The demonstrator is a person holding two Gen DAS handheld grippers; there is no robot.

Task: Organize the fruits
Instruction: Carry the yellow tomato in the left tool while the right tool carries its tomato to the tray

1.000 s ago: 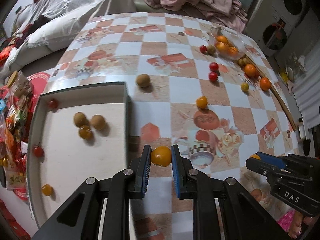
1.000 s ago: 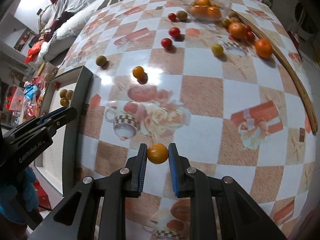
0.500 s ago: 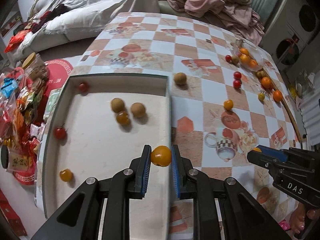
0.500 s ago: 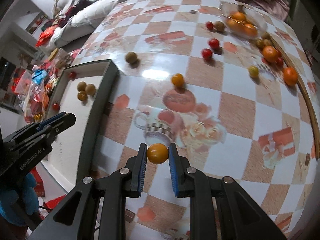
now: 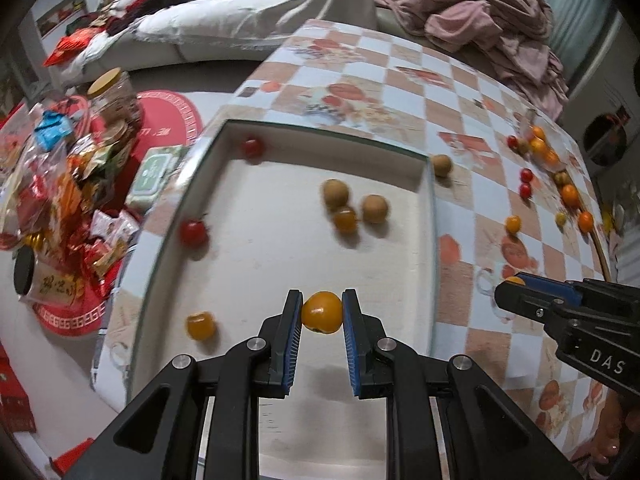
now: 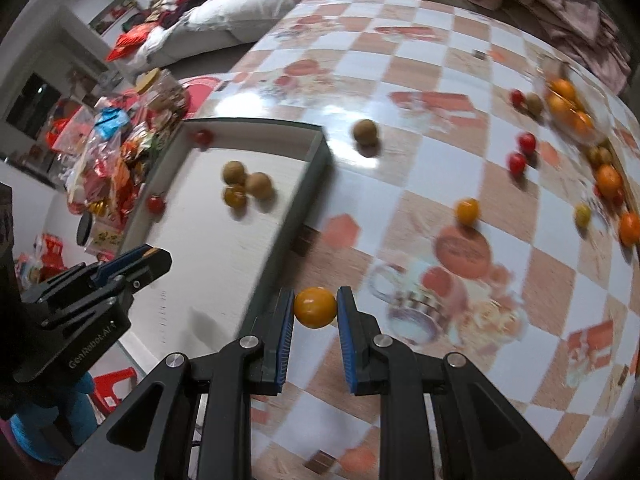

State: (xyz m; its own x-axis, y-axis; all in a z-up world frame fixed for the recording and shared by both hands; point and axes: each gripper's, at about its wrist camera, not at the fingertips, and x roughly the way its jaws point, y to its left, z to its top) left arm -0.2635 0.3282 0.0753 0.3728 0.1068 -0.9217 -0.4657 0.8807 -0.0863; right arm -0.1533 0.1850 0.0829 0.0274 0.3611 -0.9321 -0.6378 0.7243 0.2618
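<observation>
My left gripper point(image 5: 321, 312) is shut on an orange tomato point(image 5: 322, 312) and hangs over the white tray point(image 5: 430, 216). Inside the tray lie two brown fruits point(image 5: 375, 208), an orange one point(image 5: 345, 218), two red tomatoes point(image 5: 193, 232) and a yellow-orange tomato point(image 5: 200, 325). My right gripper point(image 6: 315, 307) is shut on another orange tomato point(image 6: 315, 307) above the checkered tablecloth, just right of the tray's rim point(image 6: 294, 216). In the left wrist view the right gripper point(image 5: 516, 290) shows at the right edge. In the right wrist view the left gripper point(image 6: 154, 258) shows over the tray.
Loose fruits lie on the table: a brown one point(image 6: 365, 131) beside the tray's corner, an orange tomato point(image 6: 467, 211), red tomatoes point(image 6: 516, 162) and oranges near a glass bowl point(image 6: 572, 112). Snack packets point(image 5: 60, 184) are piled left of the tray. Pink cloth point(image 5: 480, 12) lies beyond the table.
Both grippers have carried their tomatoes leftward. The left one has gone from above the tablecloth to over the tray; the right one has come up close to the tray's rim.
</observation>
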